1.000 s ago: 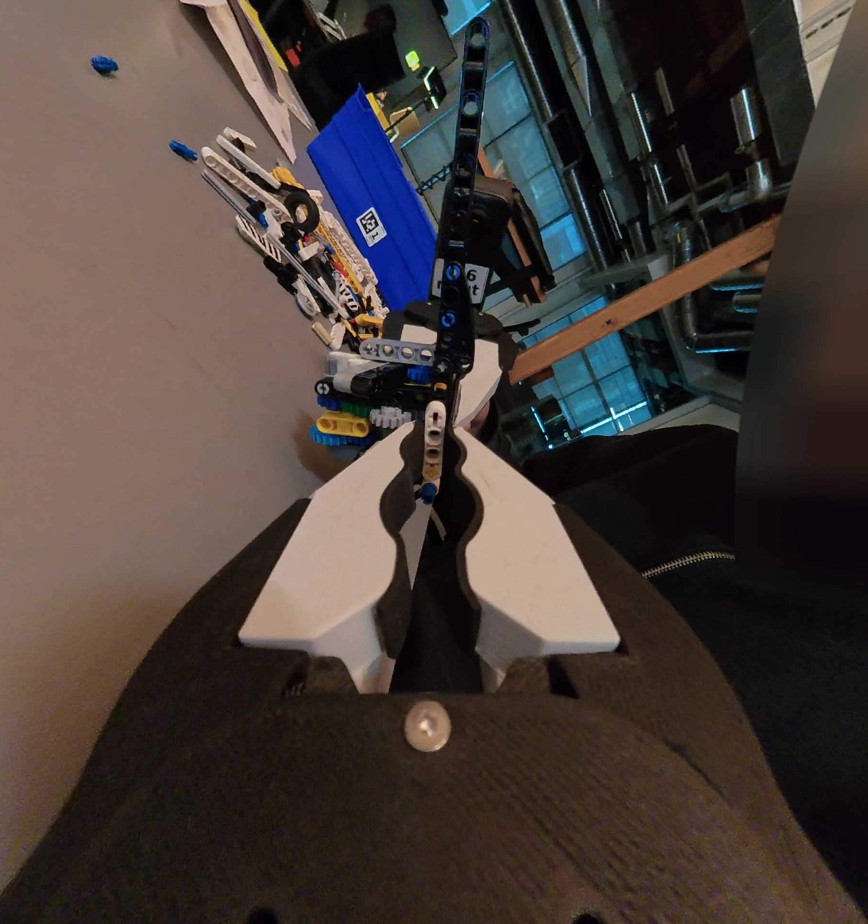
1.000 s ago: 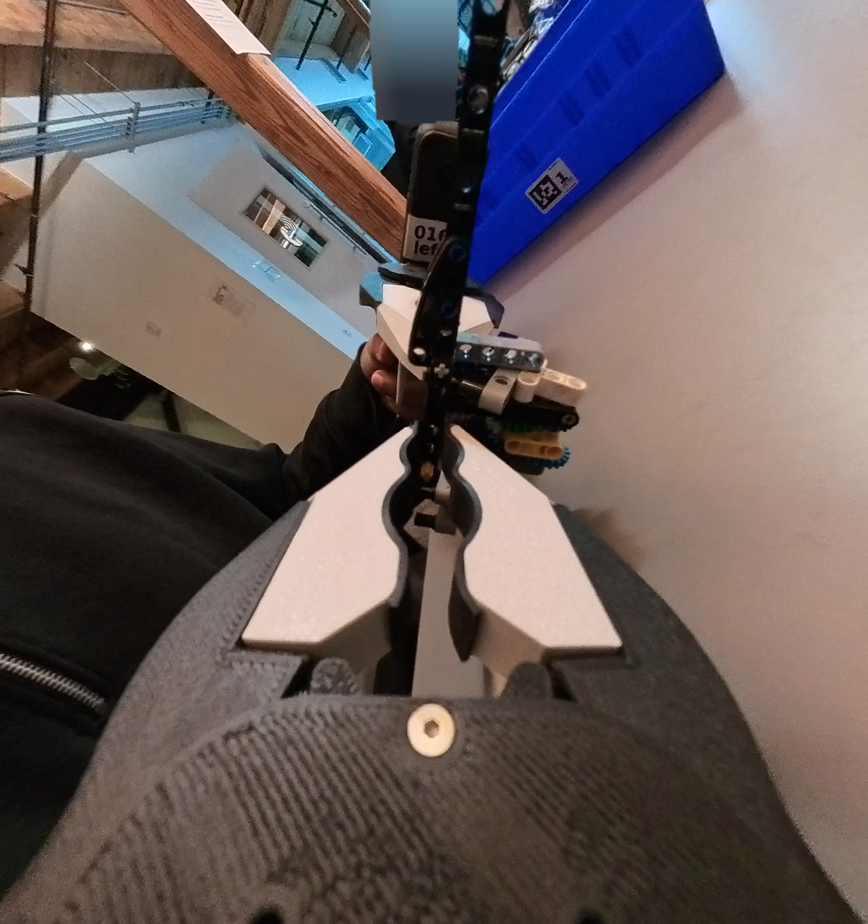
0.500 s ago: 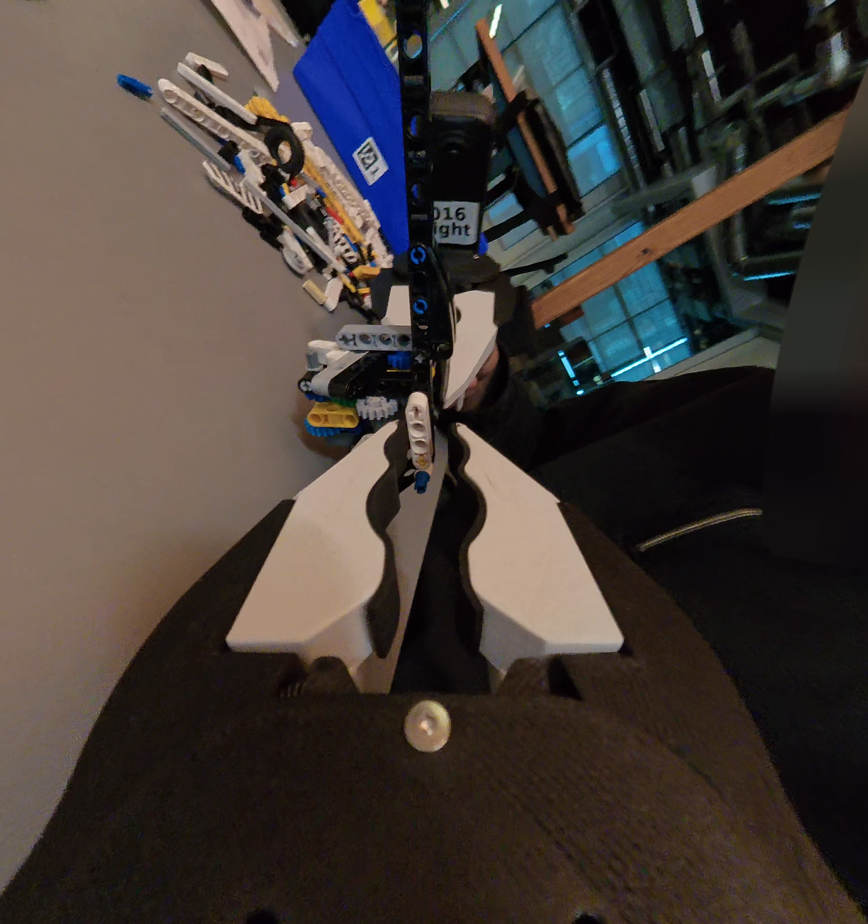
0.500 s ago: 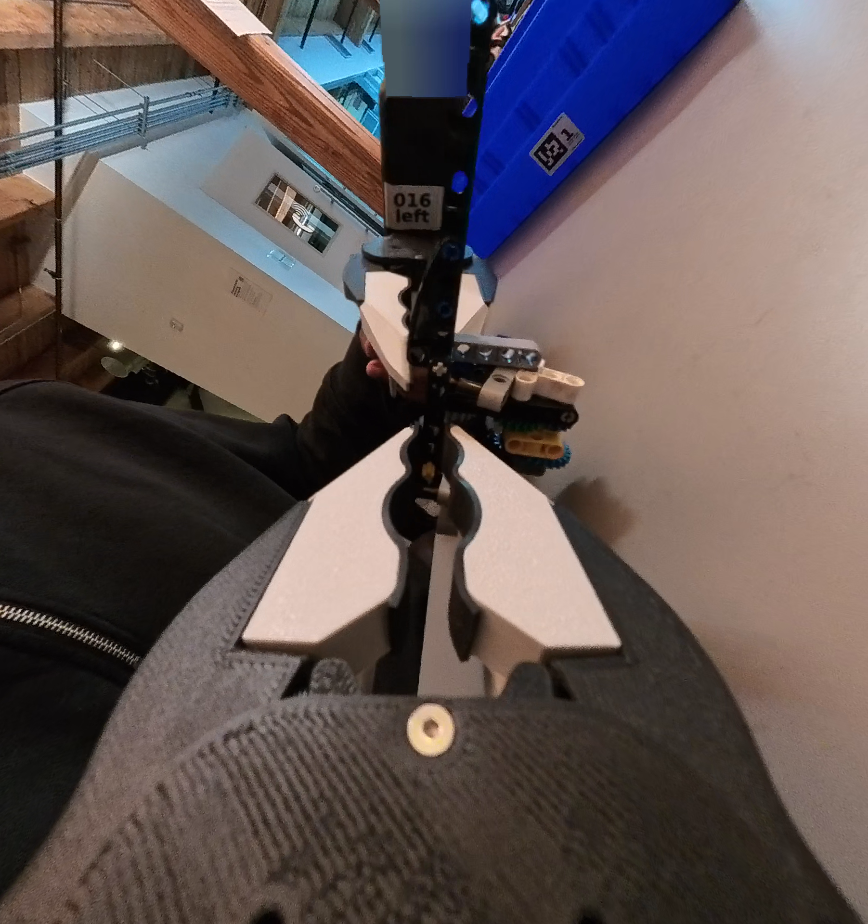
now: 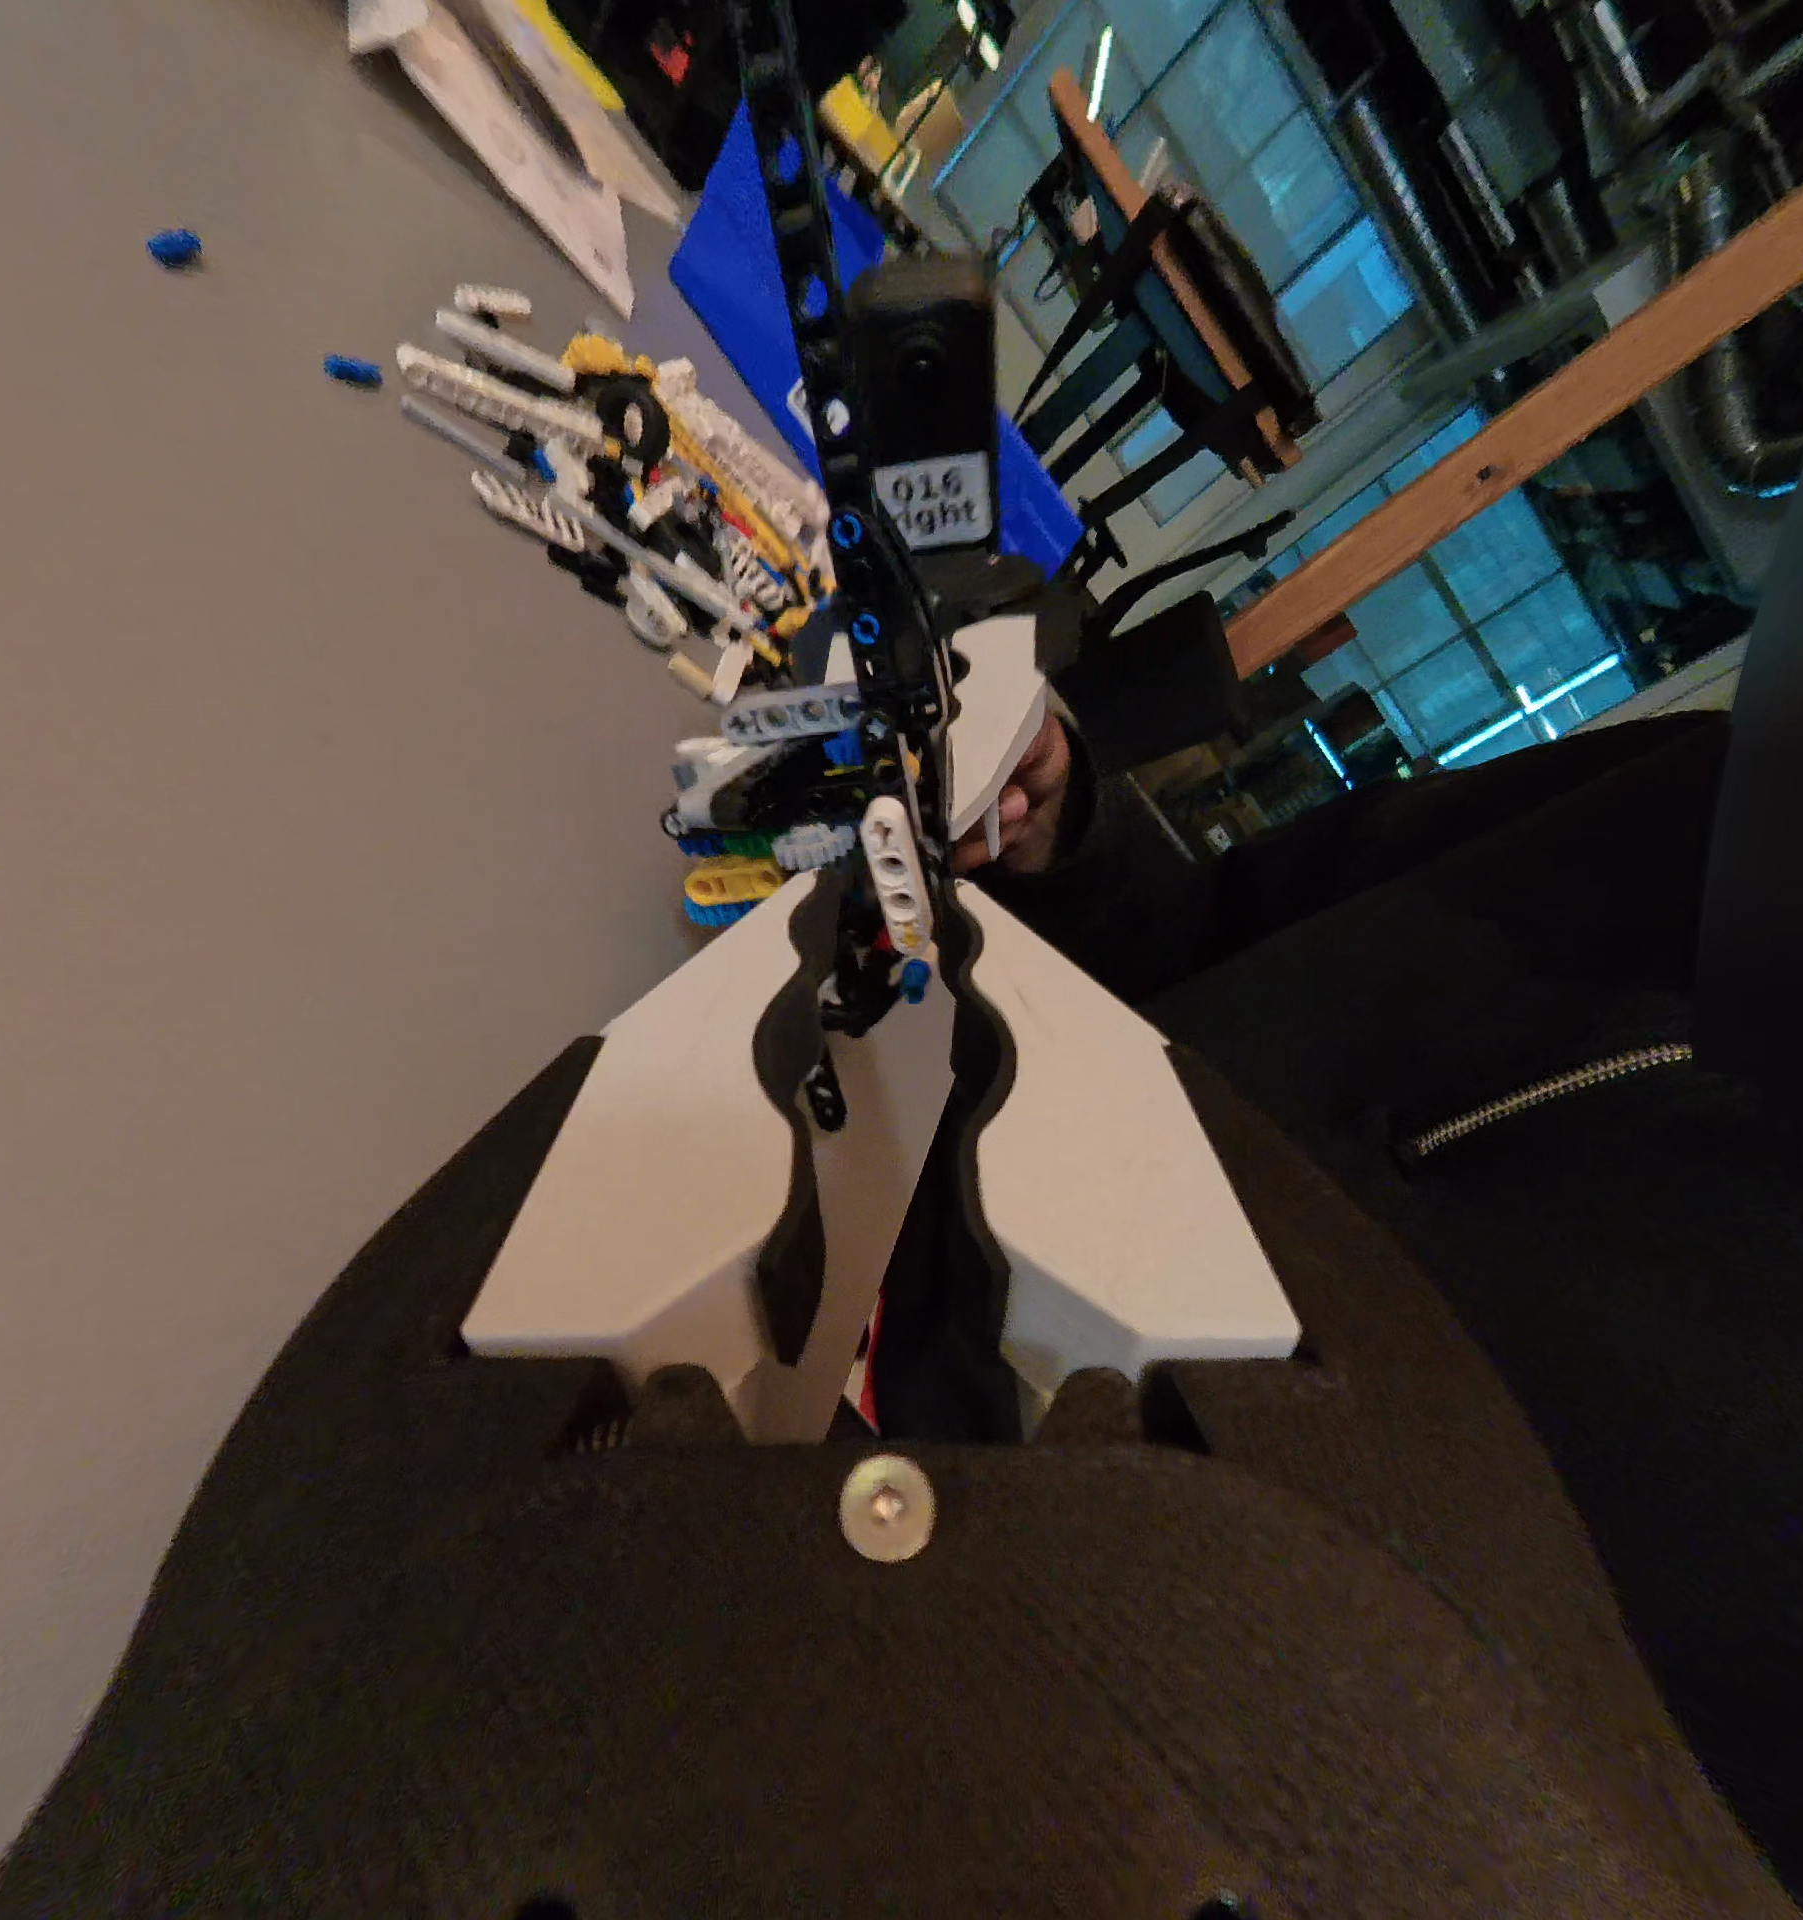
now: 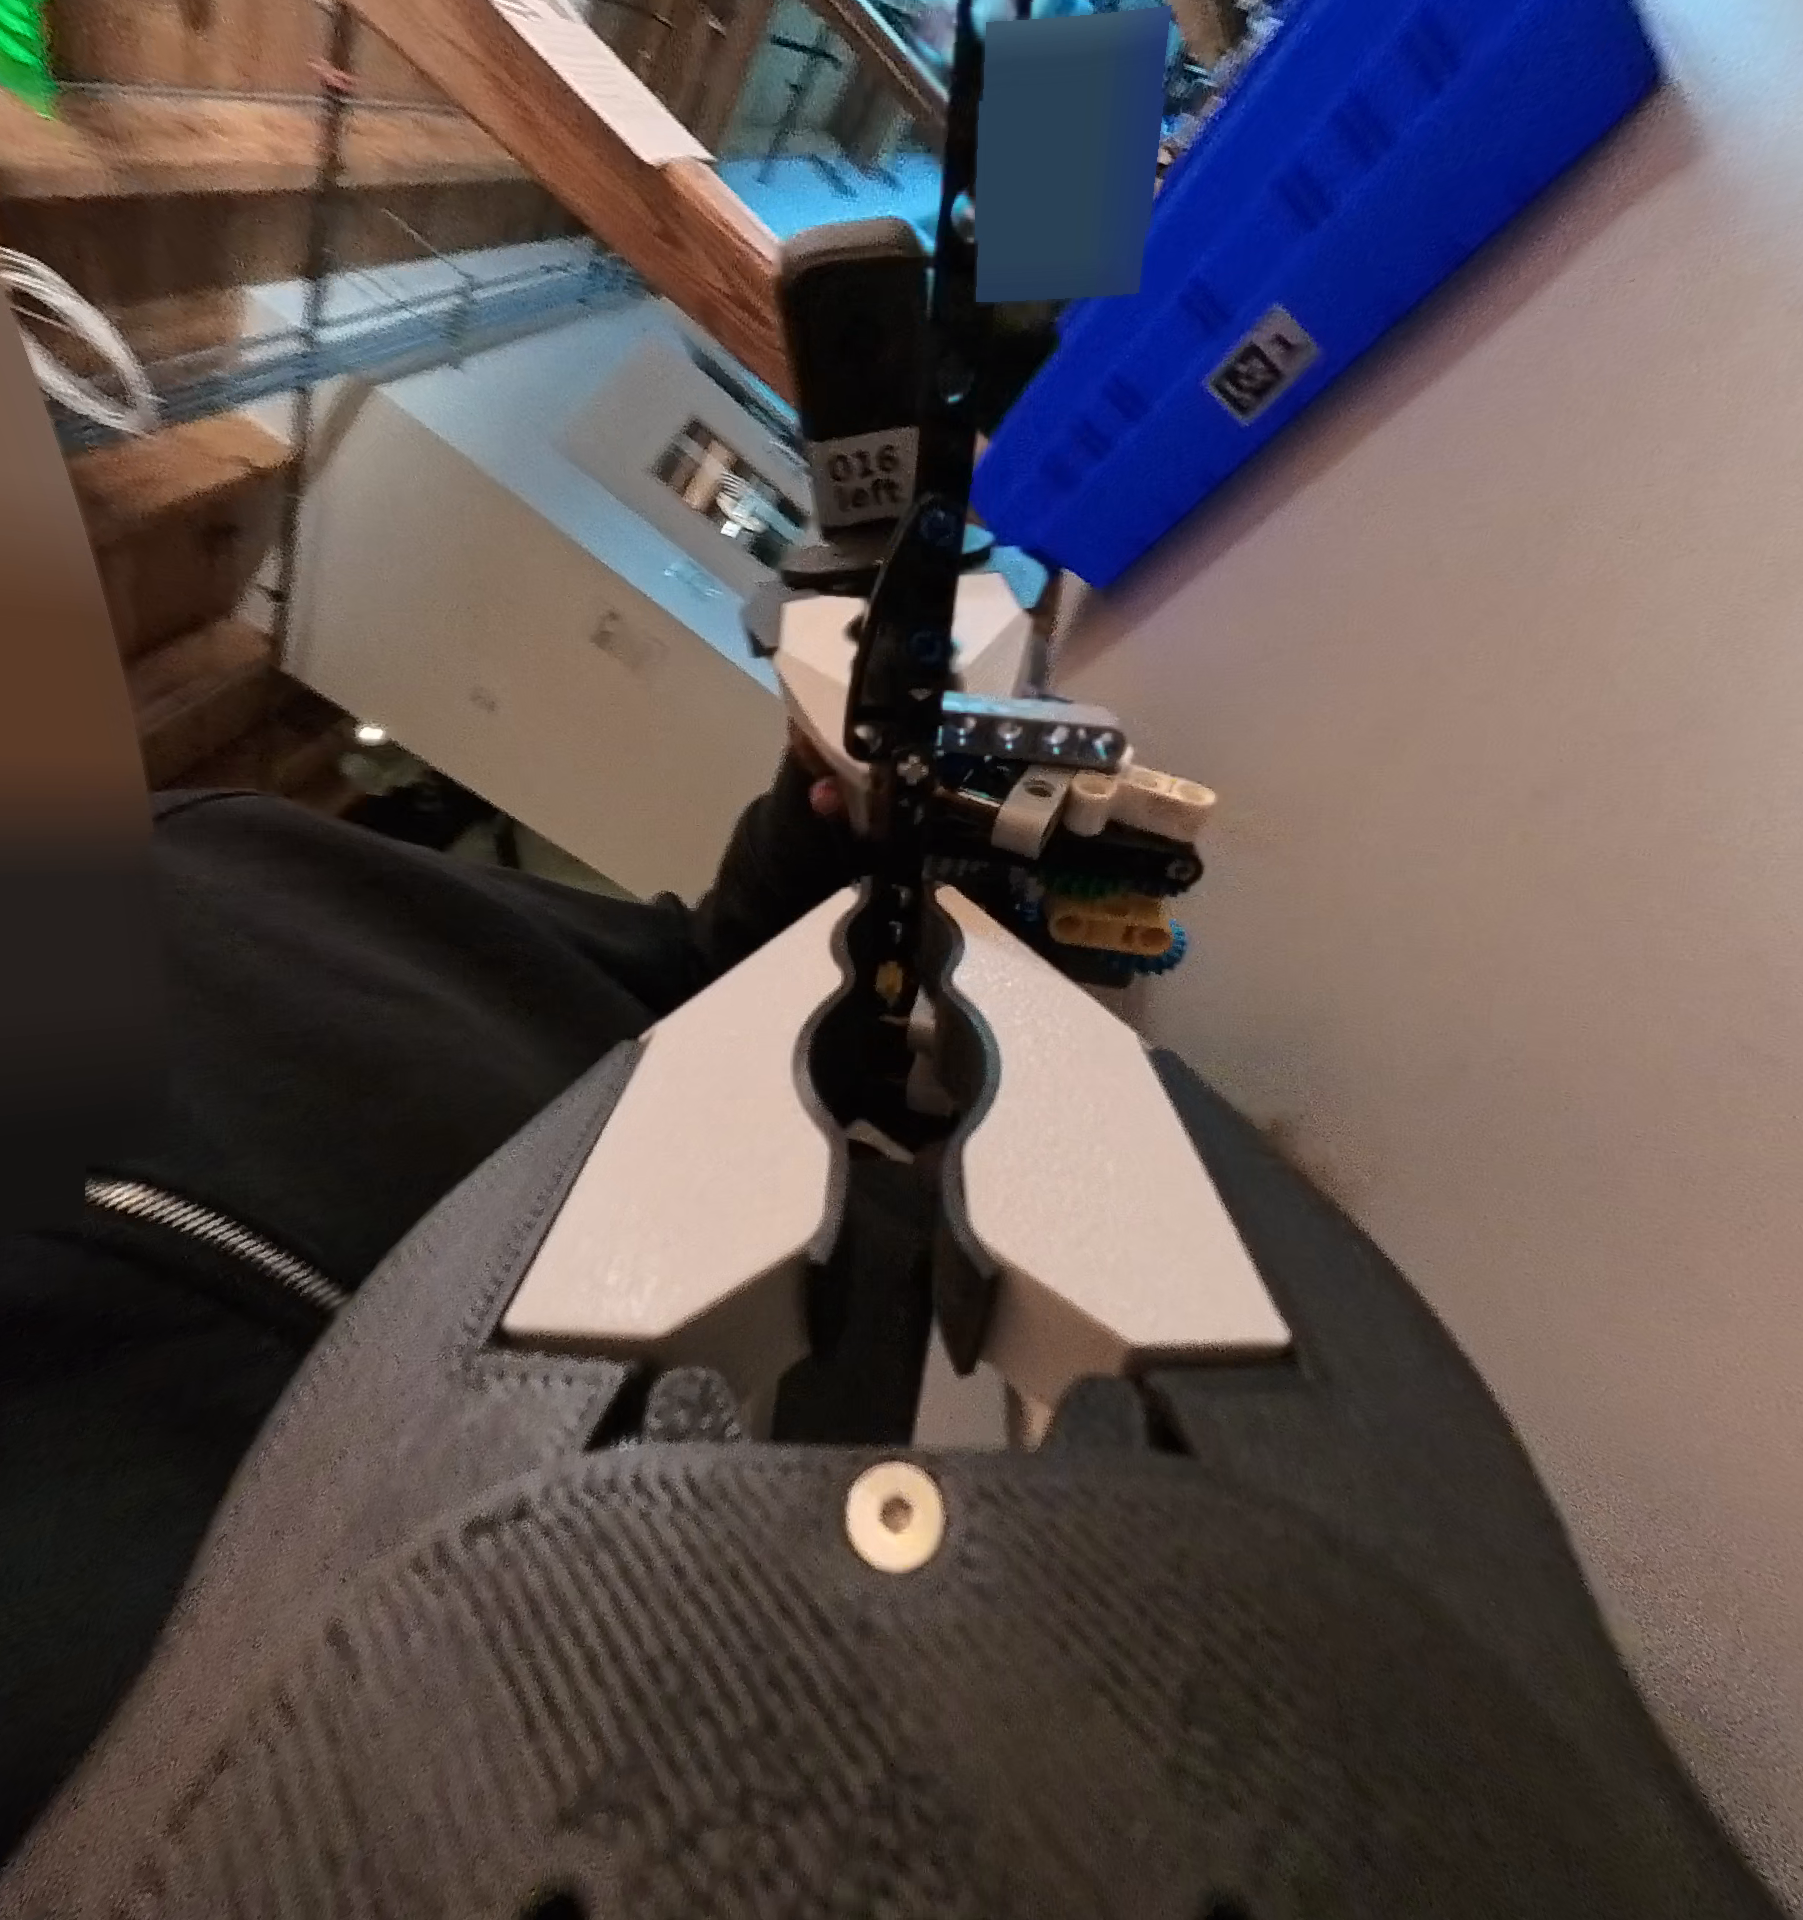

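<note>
Black beam [image 6: 947, 416] pointing away lengthwise, right tool [image 6: 895, 914] clamping it, left tool [image 5: 881, 914] seemingly parted

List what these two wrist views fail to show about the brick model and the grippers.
- Left wrist view: the black beam of the brick model runs off the top edge.
- Left wrist view: the loose parts pile is blurred; single pieces cannot be told apart.
- Right wrist view: the left gripper has its fingertips hidden behind the model.
- Right wrist view: a mosaic patch covers the area beside the beam.

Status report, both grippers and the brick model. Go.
Right gripper clamped on brick model's black beam. Left gripper open around its white beam. Loose bricks beyond.
</note>
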`<action>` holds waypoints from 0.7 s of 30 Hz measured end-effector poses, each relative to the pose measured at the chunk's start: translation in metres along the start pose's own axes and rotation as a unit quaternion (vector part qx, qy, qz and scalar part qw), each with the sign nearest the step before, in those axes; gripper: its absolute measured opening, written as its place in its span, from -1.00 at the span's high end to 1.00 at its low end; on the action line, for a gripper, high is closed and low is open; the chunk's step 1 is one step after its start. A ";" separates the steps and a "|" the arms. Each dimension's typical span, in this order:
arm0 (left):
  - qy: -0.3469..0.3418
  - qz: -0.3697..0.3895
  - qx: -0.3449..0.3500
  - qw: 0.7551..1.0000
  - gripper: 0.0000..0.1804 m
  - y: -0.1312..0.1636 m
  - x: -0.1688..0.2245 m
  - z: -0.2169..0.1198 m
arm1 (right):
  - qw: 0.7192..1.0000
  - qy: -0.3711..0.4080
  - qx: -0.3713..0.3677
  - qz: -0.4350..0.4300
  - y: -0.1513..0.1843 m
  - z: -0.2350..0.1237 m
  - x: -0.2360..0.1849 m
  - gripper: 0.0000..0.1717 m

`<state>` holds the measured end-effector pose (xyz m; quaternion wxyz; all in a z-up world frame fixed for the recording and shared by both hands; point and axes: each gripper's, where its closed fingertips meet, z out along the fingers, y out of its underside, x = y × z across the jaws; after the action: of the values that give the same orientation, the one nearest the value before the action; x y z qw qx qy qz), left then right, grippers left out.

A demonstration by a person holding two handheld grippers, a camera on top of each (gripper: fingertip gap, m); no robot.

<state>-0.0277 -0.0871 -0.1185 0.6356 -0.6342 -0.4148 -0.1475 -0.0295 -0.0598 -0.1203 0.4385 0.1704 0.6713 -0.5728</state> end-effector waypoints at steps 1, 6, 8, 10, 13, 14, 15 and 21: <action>0.004 0.008 0.017 1.000 0.81 -0.006 0.004 -0.002 | 1.000 -0.023 0.009 0.000 -0.002 -0.003 -0.006 0.94; 0.028 0.054 0.056 0.997 0.81 -0.023 0.039 -0.010 | 0.989 -0.112 0.053 -0.080 -0.013 -0.018 -0.043 0.95; 0.029 0.078 0.054 0.995 0.82 -0.024 0.054 -0.010 | 0.980 -0.130 0.064 -0.139 -0.014 -0.021 -0.059 0.95; 0.037 0.100 0.051 0.993 0.83 -0.024 0.070 -0.008 | 0.972 -0.150 0.081 -0.161 -0.017 -0.025 -0.069 0.95; 0.038 0.127 0.056 0.990 0.85 -0.026 0.087 -0.008 | 0.963 -0.171 0.110 -0.180 -0.023 -0.033 -0.080 0.95; 0.039 0.135 0.059 0.988 0.85 -0.027 0.092 -0.009 | 0.960 -0.171 0.116 -0.188 -0.024 -0.035 -0.081 0.95; 0.040 0.142 0.064 0.987 0.85 -0.028 0.097 -0.009 | 0.958 -0.171 0.120 -0.194 -0.025 -0.037 -0.082 0.95; 0.011 0.170 0.073 0.983 0.81 -0.027 0.106 0.002 | 0.956 -0.148 0.124 -0.221 -0.026 -0.036 -0.078 0.94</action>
<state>0.0174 -0.0530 -0.0250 0.7003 -0.6460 -0.3035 -0.0138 -0.0188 -0.0123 -0.0445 0.3708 -0.0160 0.5435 -0.7529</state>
